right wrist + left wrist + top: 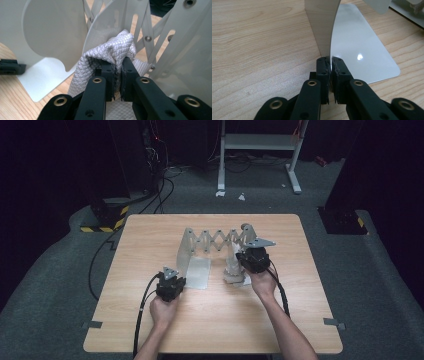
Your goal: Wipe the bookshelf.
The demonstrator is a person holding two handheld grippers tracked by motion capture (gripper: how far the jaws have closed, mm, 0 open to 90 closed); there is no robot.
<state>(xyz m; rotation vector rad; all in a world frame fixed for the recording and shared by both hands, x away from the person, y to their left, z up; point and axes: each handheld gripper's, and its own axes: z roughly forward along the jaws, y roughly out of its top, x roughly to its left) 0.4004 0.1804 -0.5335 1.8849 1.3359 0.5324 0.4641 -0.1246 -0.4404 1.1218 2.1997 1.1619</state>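
The rack is an expanding scissor-lattice of grey slats joining two upright end plates, each with a flat foot plate resting on the tabletop. It stands near the middle of the tabletop, spanning left to right.

Left gripper: located near and just left of the rack's left foot plate. In the left gripper view the fingers are clenched on the near edge of the left upright plate, with the thin sheet clamped between the pads. The foot plate lies flat on the tabletop to the right of the upright.

Right gripper: located at the rack's right end, above the tabletop. In the right gripper view the fingers are clenched on a fold of a pale cloth with a diamond-quilted weave. The cloth is bunched between the curved upright plates, in front of the lattice slats. In the high view the cloth hangs below the right gripper, with its lower end at the tabletop beside the right foot plate.
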